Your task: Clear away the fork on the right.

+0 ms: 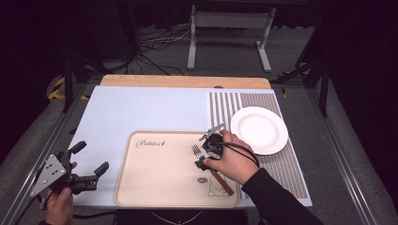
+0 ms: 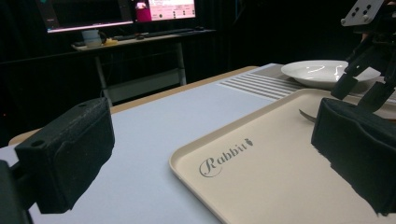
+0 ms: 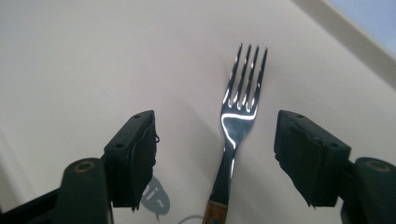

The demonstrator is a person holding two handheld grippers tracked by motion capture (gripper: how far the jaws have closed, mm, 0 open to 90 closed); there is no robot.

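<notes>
Your right gripper (image 3: 215,154) is wide open, jaws straddling the fork (image 3: 238,116) at lower centre of the right gripper view; neither pad touches it. Fork lies flat in the beige tray (image 1: 155,187), tines pointing toward the upper left of the high view, wooden handle running lower right under your right hand (image 1: 232,161). Besides the fork, the tray carries only its printed "Rabbit" script and a small cartoon figure near its lower right corner. Your left gripper (image 1: 91,159) is also wide open, holding nothing, at lower left of the high view, off the tray's left edge above the pale blue mat (image 1: 141,108). White plate (image 1: 259,130) sits right of centre in the high view on the striped mat (image 1: 286,164), just beside the tray's upper right corner; it has nothing in it.
</notes>
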